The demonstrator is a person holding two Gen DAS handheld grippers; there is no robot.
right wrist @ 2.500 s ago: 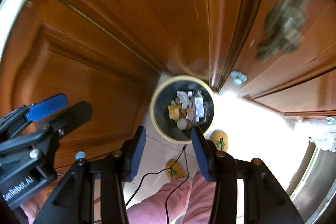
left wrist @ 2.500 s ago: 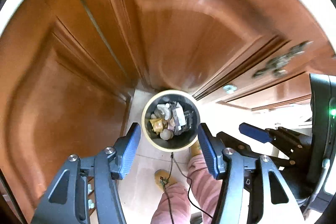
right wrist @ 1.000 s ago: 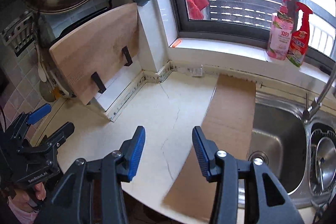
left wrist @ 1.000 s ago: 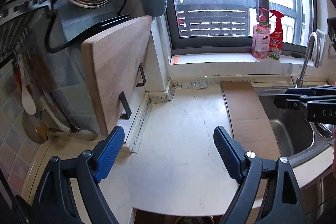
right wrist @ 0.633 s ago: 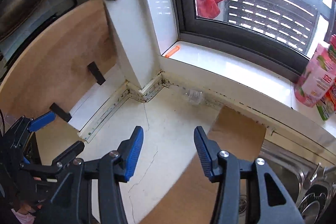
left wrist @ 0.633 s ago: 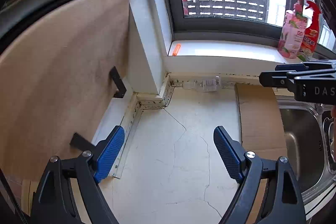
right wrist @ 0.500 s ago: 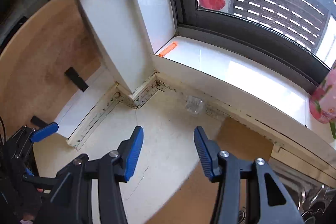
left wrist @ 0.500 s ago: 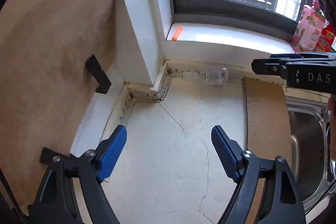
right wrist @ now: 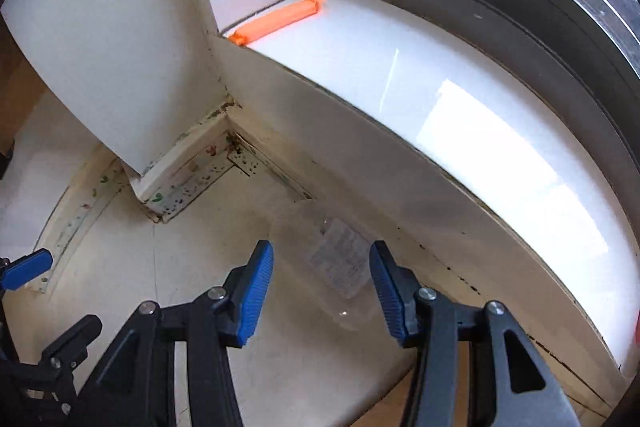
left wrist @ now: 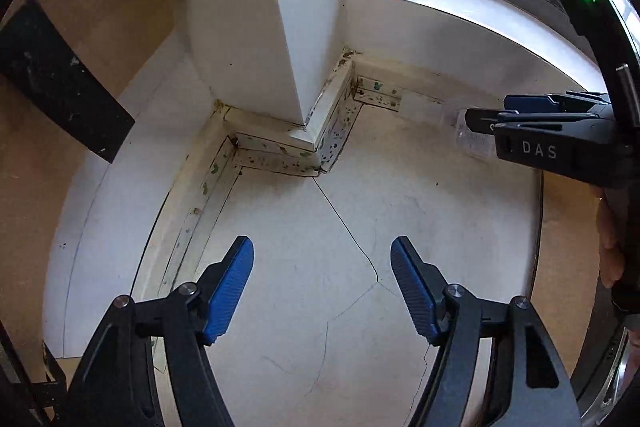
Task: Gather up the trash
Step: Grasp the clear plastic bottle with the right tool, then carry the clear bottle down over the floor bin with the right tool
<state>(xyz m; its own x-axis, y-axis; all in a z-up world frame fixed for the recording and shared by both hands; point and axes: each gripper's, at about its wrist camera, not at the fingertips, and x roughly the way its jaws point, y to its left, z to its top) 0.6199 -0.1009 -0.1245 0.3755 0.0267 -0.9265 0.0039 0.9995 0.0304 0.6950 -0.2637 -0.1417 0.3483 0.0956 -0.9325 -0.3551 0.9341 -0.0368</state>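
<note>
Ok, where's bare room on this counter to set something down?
Free: the cracked white counter between the stained corner trim and the cardboard sheet; also the window sill right of the orange clip. Crowded: the strip below the sill, where the clear bottle lies inside the open right tool.

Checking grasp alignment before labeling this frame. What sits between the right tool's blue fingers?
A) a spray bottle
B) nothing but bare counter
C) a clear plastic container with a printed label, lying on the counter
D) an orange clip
C: in the right wrist view the clear plastic container lies on the counter between the right tool's open pads, apparently untouched; the orange clip is up on the windowsill.
</note>
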